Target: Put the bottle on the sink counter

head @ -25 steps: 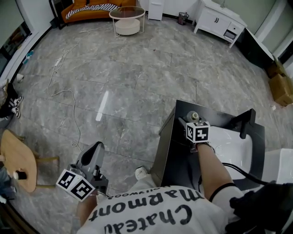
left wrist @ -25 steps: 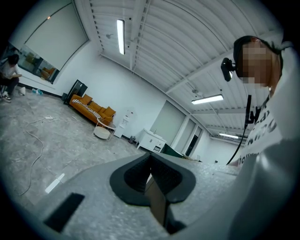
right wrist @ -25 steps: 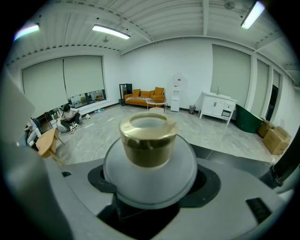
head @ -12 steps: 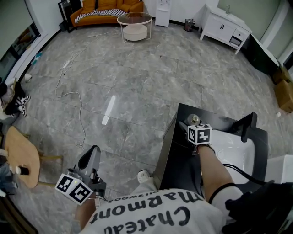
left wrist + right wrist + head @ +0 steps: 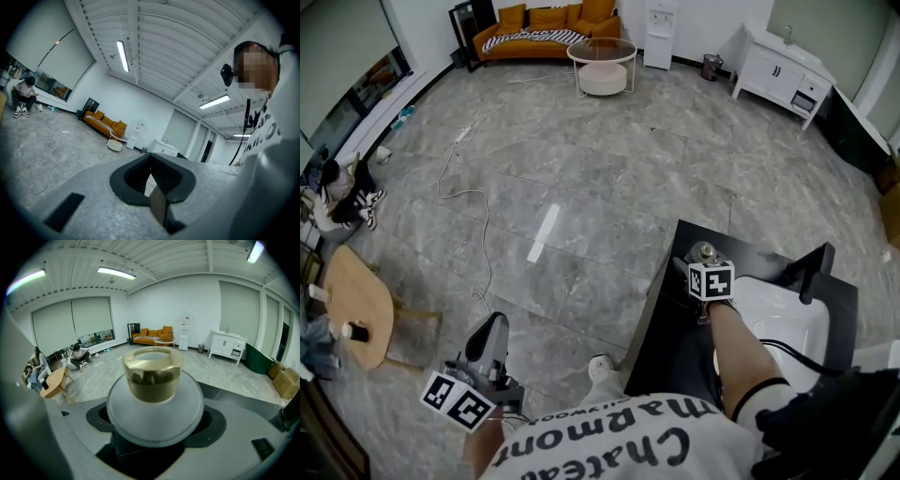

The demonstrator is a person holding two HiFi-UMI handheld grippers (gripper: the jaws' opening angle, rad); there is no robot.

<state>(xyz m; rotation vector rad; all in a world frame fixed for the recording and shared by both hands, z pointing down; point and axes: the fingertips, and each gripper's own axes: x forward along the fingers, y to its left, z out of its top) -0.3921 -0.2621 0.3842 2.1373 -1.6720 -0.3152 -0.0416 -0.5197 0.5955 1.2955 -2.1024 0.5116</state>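
Head camera has pitched up since a second ago, couch [image 5: 546, 21] now fully in frame; rest barely shifted. Head view: right gripper [image 5: 701, 259] holds bottle [image 5: 704, 250] over bench [image 5: 670, 323] far corner, left of sink [image 5: 773, 314]; contact unclear. Left gripper [image 5: 494, 326] low, off the bench. Left gripper view: fingers [image 5: 168, 176] pressed together, empty. Right gripper view: fingers [image 5: 96, 420] pinching frosted bottle under gold cap [image 5: 152, 371].

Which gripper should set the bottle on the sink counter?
Right. The right gripper is shut on the bottle over the sink counter; the left gripper is shut, empty, off over the floor.
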